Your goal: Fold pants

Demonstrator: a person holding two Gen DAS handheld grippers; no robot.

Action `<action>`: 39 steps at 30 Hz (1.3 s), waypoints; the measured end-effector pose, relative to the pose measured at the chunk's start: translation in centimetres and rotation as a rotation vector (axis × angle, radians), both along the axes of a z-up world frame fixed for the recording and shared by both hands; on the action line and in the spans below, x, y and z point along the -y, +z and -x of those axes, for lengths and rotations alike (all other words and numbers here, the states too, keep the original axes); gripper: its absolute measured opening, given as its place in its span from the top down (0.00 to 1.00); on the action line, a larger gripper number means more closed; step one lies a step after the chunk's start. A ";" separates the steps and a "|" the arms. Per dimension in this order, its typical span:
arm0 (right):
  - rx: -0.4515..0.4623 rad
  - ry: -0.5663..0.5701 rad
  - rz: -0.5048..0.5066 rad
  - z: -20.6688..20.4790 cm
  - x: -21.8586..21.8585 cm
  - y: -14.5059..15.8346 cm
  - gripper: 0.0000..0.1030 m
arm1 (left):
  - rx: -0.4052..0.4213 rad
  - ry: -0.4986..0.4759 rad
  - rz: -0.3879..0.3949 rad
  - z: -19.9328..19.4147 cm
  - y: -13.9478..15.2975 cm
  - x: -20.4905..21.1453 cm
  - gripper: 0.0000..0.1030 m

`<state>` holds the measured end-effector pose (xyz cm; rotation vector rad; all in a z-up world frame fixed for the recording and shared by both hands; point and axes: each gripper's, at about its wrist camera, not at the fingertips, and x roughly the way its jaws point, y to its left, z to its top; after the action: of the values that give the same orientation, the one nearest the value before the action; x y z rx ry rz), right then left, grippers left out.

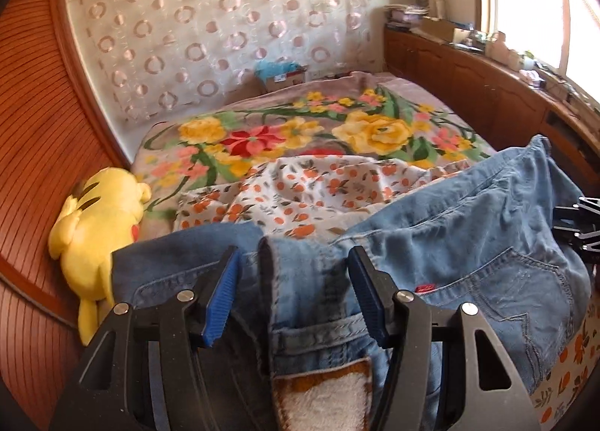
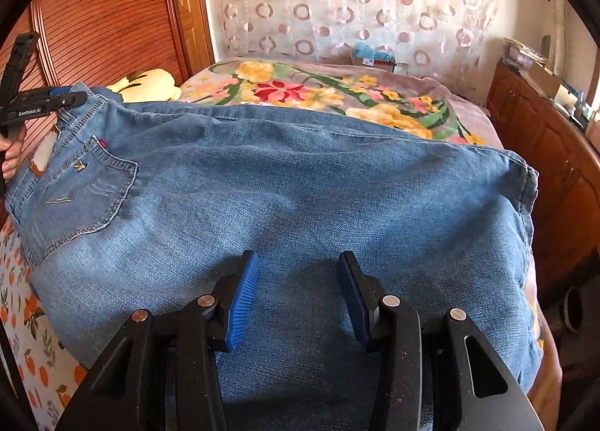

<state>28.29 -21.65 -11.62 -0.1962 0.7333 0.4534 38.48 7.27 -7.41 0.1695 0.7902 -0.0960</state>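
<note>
Right wrist: left claw [image 2: 56, 99] reads "GenRobot.AI"; jeans [image 2: 285, 183] patch seemingly illegible.

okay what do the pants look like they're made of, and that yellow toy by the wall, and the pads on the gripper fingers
The pants: washed blue denim, judging by the twill weave, orange topstitching and faded patches. The yellow toy: apparently soft plush, with a matte, rounded, fuzzy surface. The pads on the right gripper: blue, finely ribbed, probably rubber or soft plastic; which one is unclear.

Both wrist views skim low and close over the jeans [image 2: 285, 187] — left at the waistband, right mid-leg — sharing the floral bedspread [image 1: 300, 131] beyond.
</note>
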 end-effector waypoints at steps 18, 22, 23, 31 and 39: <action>0.077 -0.083 0.005 1.0 0.1 0.1 0.54 | 0.212 0.040 0.101 2.8 6.0 -0.4 0.86; 0.069 -0.094 -0.001 1.0 -0.2 -0.3 0.54 | 0.091 0.102 0.085 -0.3 2.6 -2.2 0.84; 0.065 -0.095 -0.002 1.0 -0.2 -0.4 0.54 | 0.071 0.105 0.095 -0.5 2.0 -2.4 0.82; 0.048 -0.097 0.005 0.7 -0.3 -0.3 0.54 | 0.111 0.111 0.131 2.7 2.3 -2.2 0.50; 0.069 -0.108 -0.033 2.5 2.0 1.1 0.54 | 0.145 -0.005 0.151 6.6 3.9 1.6 0.50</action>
<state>25.82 -23.65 -10.57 -0.1396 0.6644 0.3541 31.88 5.71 -3.55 0.0343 0.6356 -0.1461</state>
